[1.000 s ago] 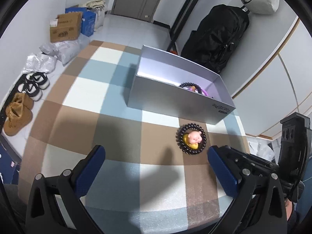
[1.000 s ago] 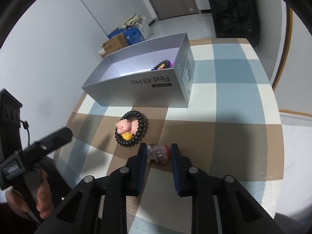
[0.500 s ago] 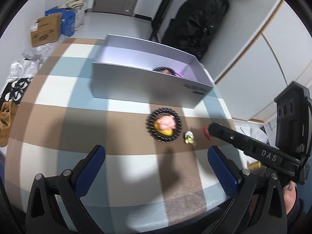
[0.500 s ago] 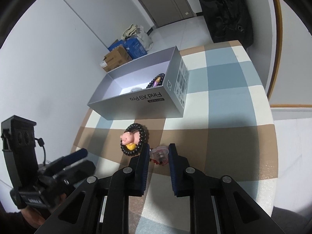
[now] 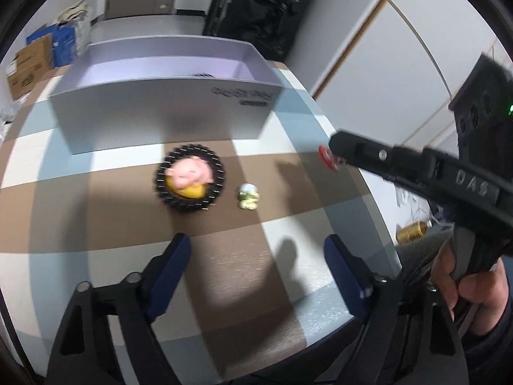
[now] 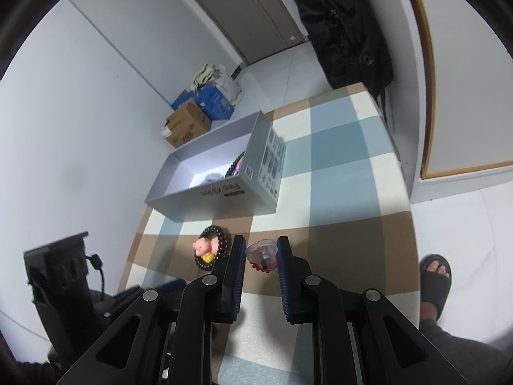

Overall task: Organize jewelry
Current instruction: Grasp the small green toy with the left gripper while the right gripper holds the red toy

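Observation:
My right gripper (image 6: 261,248) is shut on a small clear and red trinket (image 6: 262,254) and holds it above the checked table; it also shows in the left wrist view (image 5: 333,150) with the red trinket (image 5: 326,158) at its tip. My left gripper (image 5: 256,256) is open and empty above the table's front. A black bead bracelet (image 5: 190,178) with a pink pig charm (image 5: 190,173) inside lies in front of the grey box (image 5: 166,112). A small green and white charm (image 5: 248,195) lies just right of it. The box (image 6: 224,189) holds a dark bead bracelet (image 6: 235,165).
The table edge (image 5: 378,211) drops off on the right. Cardboard boxes (image 6: 189,123) and bags stand on the floor behind the table. A black bag (image 6: 346,22) hangs at the far wall. A sandalled foot (image 6: 434,276) is beside the table.
My right gripper has lifted the trinket off the table and pulled up and back. My left gripper has swung to face the box front, and its jaws have narrowed.

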Available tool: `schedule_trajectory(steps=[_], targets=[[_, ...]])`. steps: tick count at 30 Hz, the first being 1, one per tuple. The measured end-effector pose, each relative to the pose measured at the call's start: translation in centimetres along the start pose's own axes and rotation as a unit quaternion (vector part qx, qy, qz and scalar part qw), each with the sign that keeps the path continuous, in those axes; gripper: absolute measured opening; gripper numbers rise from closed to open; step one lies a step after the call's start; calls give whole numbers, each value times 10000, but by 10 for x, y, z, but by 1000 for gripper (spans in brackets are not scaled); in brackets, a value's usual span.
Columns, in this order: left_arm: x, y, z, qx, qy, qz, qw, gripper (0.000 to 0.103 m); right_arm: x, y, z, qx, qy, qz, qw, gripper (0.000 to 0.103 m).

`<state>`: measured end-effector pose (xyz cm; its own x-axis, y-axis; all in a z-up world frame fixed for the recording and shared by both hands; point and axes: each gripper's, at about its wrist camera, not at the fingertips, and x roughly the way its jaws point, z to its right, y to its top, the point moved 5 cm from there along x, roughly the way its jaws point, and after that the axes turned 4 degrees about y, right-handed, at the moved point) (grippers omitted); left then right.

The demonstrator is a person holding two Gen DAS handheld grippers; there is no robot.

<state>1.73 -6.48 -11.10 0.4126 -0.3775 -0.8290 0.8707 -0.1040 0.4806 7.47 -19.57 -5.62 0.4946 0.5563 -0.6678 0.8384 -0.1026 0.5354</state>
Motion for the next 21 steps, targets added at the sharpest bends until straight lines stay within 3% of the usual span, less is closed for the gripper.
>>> schedule_trajectory(steps=[5,11,15,21], targets=[[3,3,9,213,73,-30,9997,72,-5,3,3,62,-14,46,10000,18],[7,15,2,-14,182,-22,9998,59,-16,7,8,236,93,212,9995,18],[9,18,3,4,387,-5,9993,47,-20,8,10,246,107,237,9994,18],[16,22,9,119,797,-9,9967,38,-27,12,14,361,164,345,9986,18]])
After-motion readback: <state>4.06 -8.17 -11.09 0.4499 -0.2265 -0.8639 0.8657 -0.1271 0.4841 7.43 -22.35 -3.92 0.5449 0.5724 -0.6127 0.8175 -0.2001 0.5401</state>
